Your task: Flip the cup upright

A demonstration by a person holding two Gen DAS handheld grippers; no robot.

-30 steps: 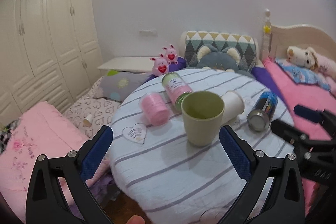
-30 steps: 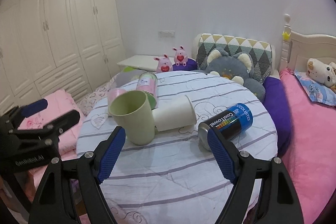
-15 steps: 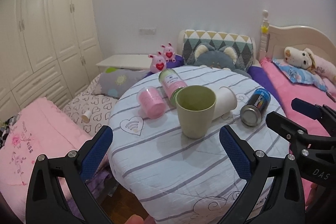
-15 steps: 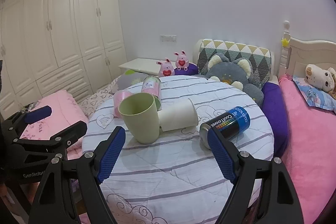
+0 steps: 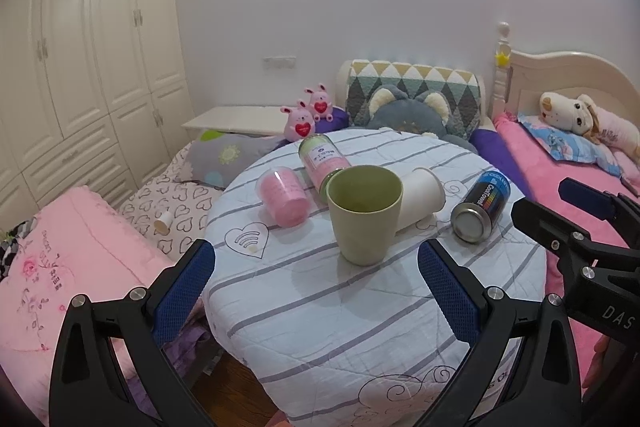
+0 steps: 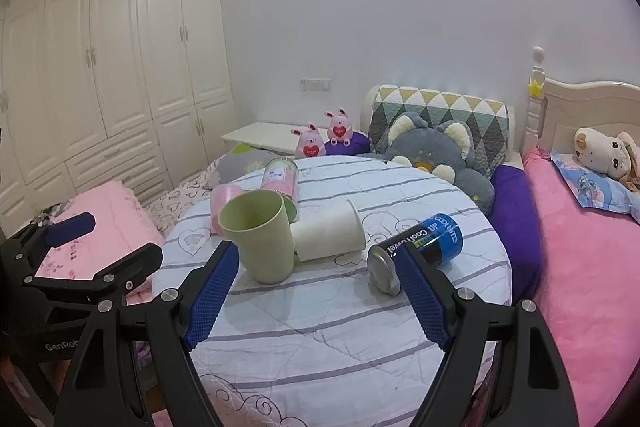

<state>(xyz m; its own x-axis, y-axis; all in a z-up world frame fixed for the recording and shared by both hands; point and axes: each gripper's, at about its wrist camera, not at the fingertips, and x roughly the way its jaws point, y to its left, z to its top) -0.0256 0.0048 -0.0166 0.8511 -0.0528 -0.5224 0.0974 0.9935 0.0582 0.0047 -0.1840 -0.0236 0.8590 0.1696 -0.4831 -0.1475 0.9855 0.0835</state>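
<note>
We log green cup (image 5: 365,213) upright on round desk (image 5: 360,307), touching white cup (image 5: 420,197) lying on its side | left gripper (image 5: 316,287) fingers spread wide, holding nothing | right gripper (image 6: 316,291) fingers wide apart, empty | blue can (image 6: 420,251) on its side nearby.

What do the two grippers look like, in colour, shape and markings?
Both look alike. The left gripper and right gripper have black, angular frames with triangular cut-outs and silver screws. Each finger carries a long blue pad with a fine dotted texture. White lettering shows on the bodies, "GenRob" on the left and "DAS" on the right, both partly cut off. No cables or sleeves show.
</note>
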